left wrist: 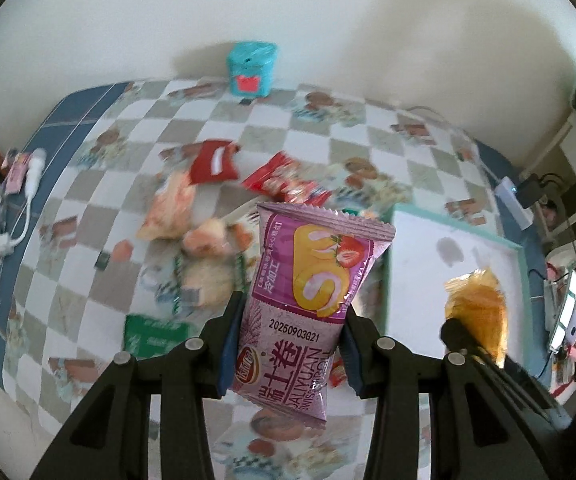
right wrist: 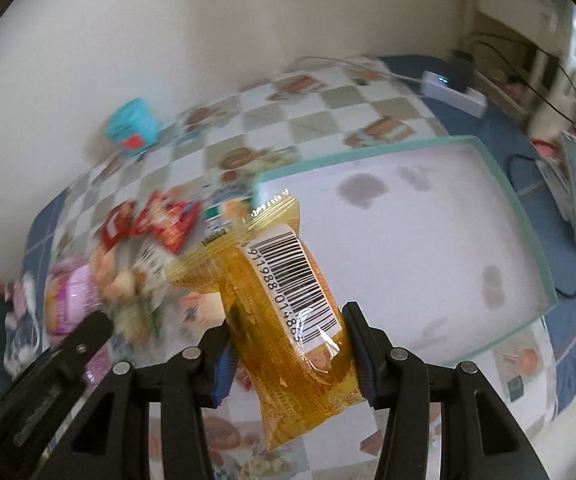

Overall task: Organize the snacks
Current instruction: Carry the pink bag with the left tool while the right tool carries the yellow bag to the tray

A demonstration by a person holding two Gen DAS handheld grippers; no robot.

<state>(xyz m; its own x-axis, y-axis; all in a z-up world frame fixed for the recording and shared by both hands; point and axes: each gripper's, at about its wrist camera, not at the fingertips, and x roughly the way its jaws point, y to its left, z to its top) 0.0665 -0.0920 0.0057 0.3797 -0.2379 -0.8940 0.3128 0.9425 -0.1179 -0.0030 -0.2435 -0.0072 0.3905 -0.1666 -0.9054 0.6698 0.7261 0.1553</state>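
Observation:
My left gripper [left wrist: 288, 320] is shut on a purple Swiss roll packet [left wrist: 307, 300] and holds it upright above the table. My right gripper [right wrist: 288, 332] is shut on a yellow snack packet [right wrist: 284, 300] with a barcode label; it also shows in the left wrist view [left wrist: 475, 304]. The yellow packet hangs over the near left part of a white tray with a teal rim [right wrist: 519, 216], which also shows in the left wrist view [left wrist: 467, 236]. A pile of loose snacks, red packets [left wrist: 284, 180] and pale ones [left wrist: 176, 208], lies left of the tray.
The table has a checkered cloth [left wrist: 272, 120]. A teal box [left wrist: 252, 70] stands at the back by the wall. White cables and chargers [left wrist: 28, 184] lie at the left edge. A white power strip [right wrist: 453, 94] and clutter sit at the right.

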